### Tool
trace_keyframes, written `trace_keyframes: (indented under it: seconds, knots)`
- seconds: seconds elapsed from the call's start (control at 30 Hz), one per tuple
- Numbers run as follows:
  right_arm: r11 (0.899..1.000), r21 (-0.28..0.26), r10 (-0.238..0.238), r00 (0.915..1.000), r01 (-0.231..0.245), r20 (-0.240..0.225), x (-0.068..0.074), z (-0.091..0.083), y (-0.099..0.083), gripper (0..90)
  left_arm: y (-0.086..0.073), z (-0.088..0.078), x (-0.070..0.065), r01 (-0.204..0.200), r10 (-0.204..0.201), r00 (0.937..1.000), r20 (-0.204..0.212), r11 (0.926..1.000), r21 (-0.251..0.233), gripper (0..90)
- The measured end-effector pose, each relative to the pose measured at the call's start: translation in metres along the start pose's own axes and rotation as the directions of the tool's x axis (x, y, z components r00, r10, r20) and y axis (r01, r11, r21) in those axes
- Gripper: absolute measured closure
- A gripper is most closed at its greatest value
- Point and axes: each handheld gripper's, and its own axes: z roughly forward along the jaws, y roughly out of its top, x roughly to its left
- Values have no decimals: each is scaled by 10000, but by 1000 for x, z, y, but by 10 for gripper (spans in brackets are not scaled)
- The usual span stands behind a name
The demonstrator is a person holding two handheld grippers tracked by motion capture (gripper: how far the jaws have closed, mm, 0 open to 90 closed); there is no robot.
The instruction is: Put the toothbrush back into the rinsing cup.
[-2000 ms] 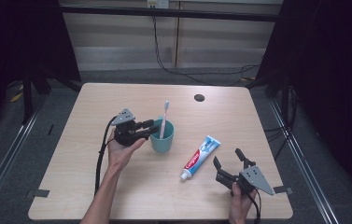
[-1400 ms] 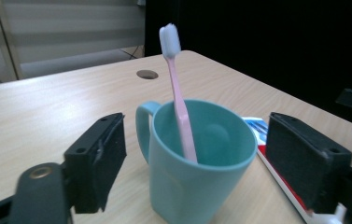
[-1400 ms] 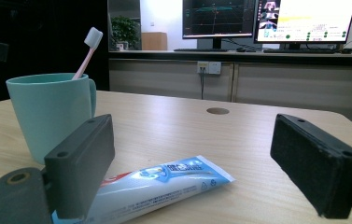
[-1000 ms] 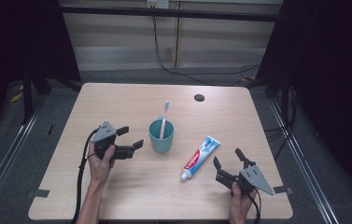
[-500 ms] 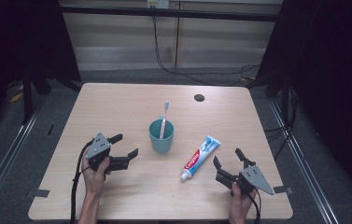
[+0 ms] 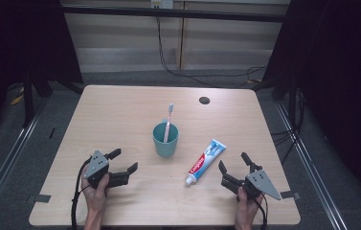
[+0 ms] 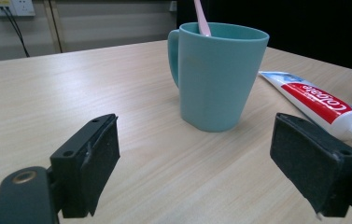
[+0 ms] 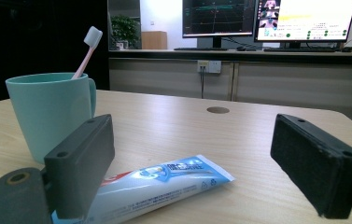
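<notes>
A teal mug (image 6: 165, 139) (image 7: 216, 74) (image 8: 50, 114) stands upright near the table's middle with a pink toothbrush (image 6: 168, 122) (image 8: 86, 49) leaning in it, bristles up. To its right a toothpaste tube (image 6: 206, 162) (image 7: 323, 105) (image 8: 164, 182) lies flat, cap toward the front edge. My left gripper (image 6: 123, 161) (image 7: 194, 168) rests open at the front left, apart from the mug, nothing between its jaws. At the front right my right gripper (image 6: 233, 165) (image 8: 192, 172) is open too, just right of the tube's cap end and not touching it.
The wooden table (image 6: 120, 110) has a round cable hole (image 6: 204, 100) (image 8: 218, 110) at the back right. Black frame posts and cables stand beyond the far edge. Monitors (image 8: 267, 18) sit on a bench behind the table.
My left gripper has drawn back from the mug toward the front left of the table, open and holding nothing. The right gripper has stayed where it was.
</notes>
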Motion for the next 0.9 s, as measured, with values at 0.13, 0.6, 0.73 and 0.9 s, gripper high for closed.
trace_keyframes:
  seconds: [0.13, 0.6, 0.73, 0.9]
  knots:
    - [10000, 5, 3, 10000, -3, -8, 0, 0, 0, 130, -2, -2, -3, -168, 169, 9997, -166, 9998, 53, 157]
    - [9987, 503, 34, 9992, -55, 402, 1, 4, 2, 124, -9, -12, -8, -49, 20, 9997, -248, 9930, -1177, 154]
    - [9932, 1080, 383, 9979, -437, 518, -2, 8, 4, 128, -11, -17, -11, -408, 311, 9976, -622, 9861, -1610, 154]
    - [9796, 1884, 646, 9973, -703, 359, 0, 15, 7, 133, -14, -21, -15, -633, 443, 9942, -977, 9776, -2005, 153]
